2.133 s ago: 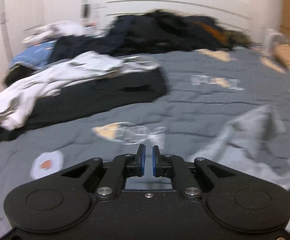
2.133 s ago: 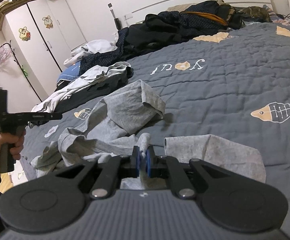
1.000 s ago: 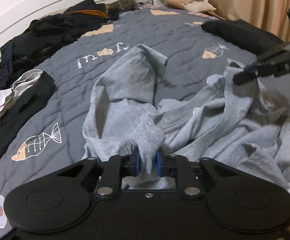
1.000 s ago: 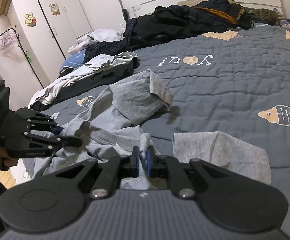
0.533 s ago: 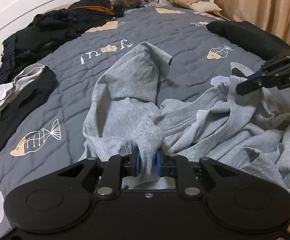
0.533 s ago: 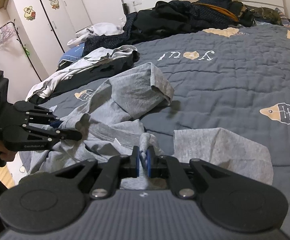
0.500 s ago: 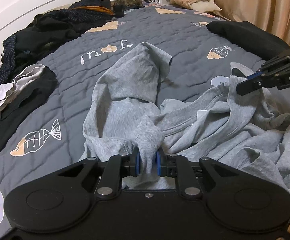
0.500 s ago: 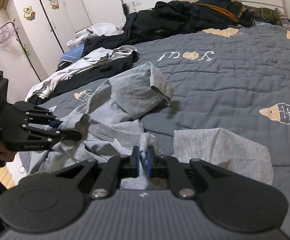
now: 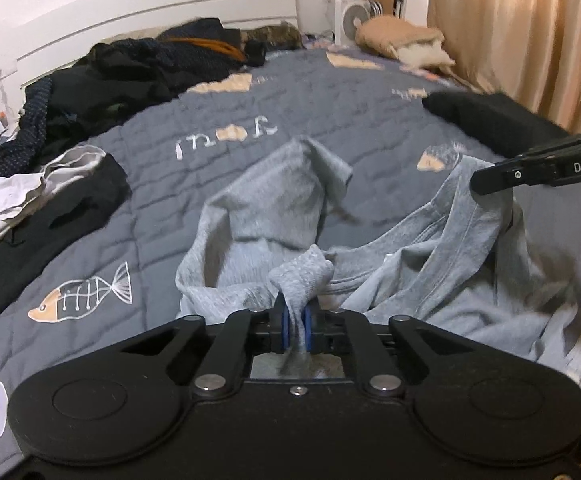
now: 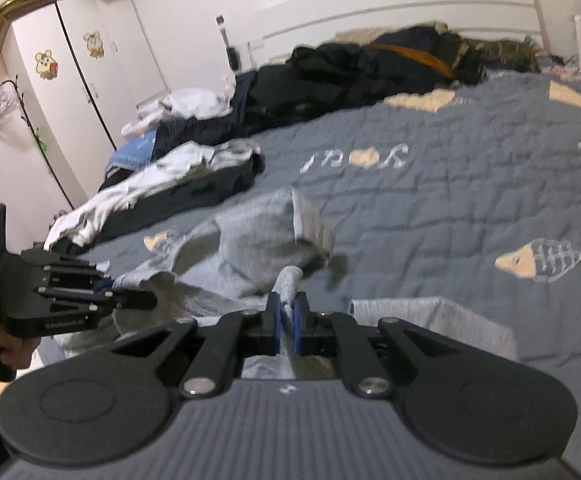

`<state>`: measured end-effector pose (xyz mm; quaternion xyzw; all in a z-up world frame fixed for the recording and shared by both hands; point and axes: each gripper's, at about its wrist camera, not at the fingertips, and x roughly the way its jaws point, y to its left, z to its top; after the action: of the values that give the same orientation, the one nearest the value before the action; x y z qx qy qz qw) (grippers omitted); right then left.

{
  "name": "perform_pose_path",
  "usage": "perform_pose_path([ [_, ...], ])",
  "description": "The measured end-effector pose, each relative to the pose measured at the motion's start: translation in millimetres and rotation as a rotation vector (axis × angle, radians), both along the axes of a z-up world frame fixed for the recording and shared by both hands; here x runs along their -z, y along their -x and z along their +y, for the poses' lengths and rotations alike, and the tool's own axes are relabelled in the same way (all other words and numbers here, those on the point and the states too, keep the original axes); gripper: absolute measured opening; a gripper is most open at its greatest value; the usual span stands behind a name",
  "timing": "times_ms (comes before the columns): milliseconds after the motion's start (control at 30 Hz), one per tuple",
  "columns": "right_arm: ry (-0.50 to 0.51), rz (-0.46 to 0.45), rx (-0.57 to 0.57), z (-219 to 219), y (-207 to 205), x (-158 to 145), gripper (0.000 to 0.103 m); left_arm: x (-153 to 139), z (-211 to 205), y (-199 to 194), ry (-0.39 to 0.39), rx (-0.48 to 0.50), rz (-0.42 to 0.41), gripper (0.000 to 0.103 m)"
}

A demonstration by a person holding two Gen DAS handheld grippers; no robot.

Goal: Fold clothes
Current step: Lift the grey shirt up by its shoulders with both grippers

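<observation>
Since half a second ago, both cameras have been raised a little and the grey sweatshirt (image 9: 442, 280) has been drawn tauter between them. It is spread crumpled over the quilted bed (image 9: 274, 108) at the centre of both frames, so that flat cloth lies beneath for folding. One sleeve (image 9: 282, 196) is left doubled over at mid-frame. A bunched edge is clamped by the left hand-held gripper (image 9: 296, 326) at lower centre, and another edge by the right hand-held gripper (image 10: 286, 322), apparently so that the garment can be lifted and straightened. Dark clothes (image 10: 354, 68) are heaped at the headboard, clear of the work.
</observation>
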<state>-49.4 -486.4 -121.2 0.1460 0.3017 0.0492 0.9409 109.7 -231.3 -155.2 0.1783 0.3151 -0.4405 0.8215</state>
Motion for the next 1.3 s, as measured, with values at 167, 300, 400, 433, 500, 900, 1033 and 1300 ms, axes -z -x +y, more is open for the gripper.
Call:
perform_pose_path([
  [167, 0.017, -0.064, 0.028, -4.9, 6.5, -31.7, 0.005, -38.4, 7.1, 3.1, 0.034, -0.016, -0.054, 0.006],
  [300, 0.060, -0.114, 0.032, -3.9, 9.8, -68.4, 0.005, -75.5, 13.2, 8.3, 0.057, -0.028, -0.119, 0.006],
  [400, 0.086, -0.170, 0.044, -2.4, 12.6, -100.8, 0.005, -103.3, 17.8, 12.1, 0.074, -0.036, -0.168, 0.006],
  [433, 0.090, -0.192, 0.046, -2.1, 14.0, -112.9, 0.005, -112.6, 19.3, 13.4, 0.080, -0.039, -0.184, 0.006],
  [500, 0.101, -0.236, 0.045, -0.2, 17.6, -136.6, 0.005, -139.2, 22.8, 19.8, 0.104, -0.048, -0.229, 0.006],
  [900, 0.186, -0.498, 0.046, 32.0, 47.6, -281.7, 0.004, -302.1, 46.7, 78.9, 0.199, -0.126, -0.517, 0.006],
  [1033, 0.198, -0.579, 0.054, 40.7, 56.6, -327.1, 0.004, -347.4, 56.3, 102.5, 0.228, -0.142, -0.583, 0.006],
  [1300, 0.283, -0.735, 0.045, 61.9, 89.8, -409.7, 0.004, -426.9, 67.5, 160.6, 0.262, -0.183, -0.739, 0.006],
])
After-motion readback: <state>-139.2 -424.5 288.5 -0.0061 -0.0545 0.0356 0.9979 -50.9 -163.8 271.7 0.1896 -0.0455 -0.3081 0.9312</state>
